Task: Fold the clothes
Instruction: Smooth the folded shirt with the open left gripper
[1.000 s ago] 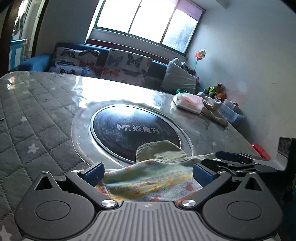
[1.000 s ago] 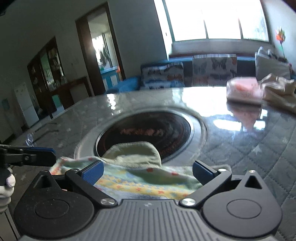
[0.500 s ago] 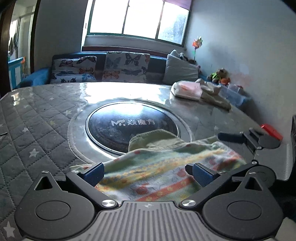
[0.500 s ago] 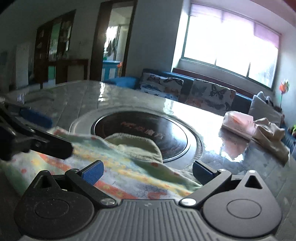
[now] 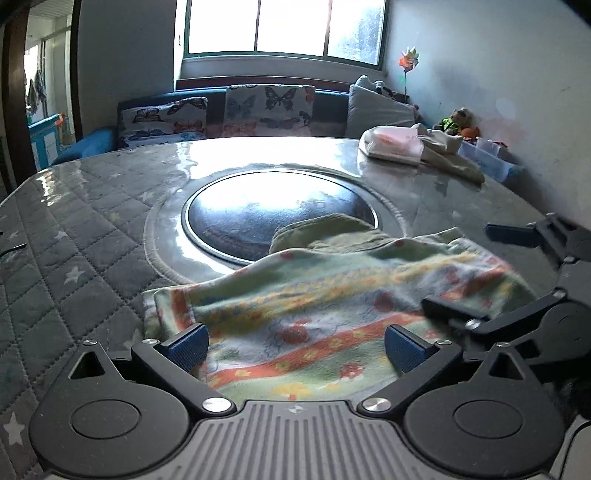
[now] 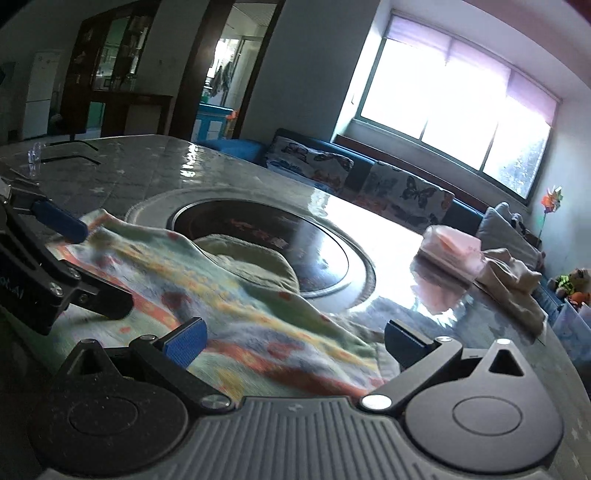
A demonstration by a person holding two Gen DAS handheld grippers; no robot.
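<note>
- A striped, flower-printed garment [image 5: 314,317] lies spread on the quilted grey tabletop [image 5: 74,236], its far edge and pale green collar [image 5: 325,230] overlapping the dark round inset [image 5: 258,206] at the tabletop's centre.
- The left gripper [image 5: 295,341] sits low at the garment's near edge, its blue-padded fingers [image 5: 186,345] spread wide with the cloth lying between them, not pinched.
- The right gripper [image 6: 295,339] is likewise parted, its fingers [image 6: 184,341] wide apart over the near right part of the cloth, gripping nothing.
- Seen from the left wrist camera, the right gripper's dark fingers [image 5: 448,314] reach in from the right, one over the cloth and one [image 5: 513,234] beyond its far edge.
- At the tabletop's far right, a pink bag [image 5: 393,142] touches a beige heap of clothing [image 5: 448,155].
- Behind stand a sofa with butterfly cushions [image 5: 267,109], a bright window [image 5: 284,26] and a pinwheel [image 5: 408,61].
</note>
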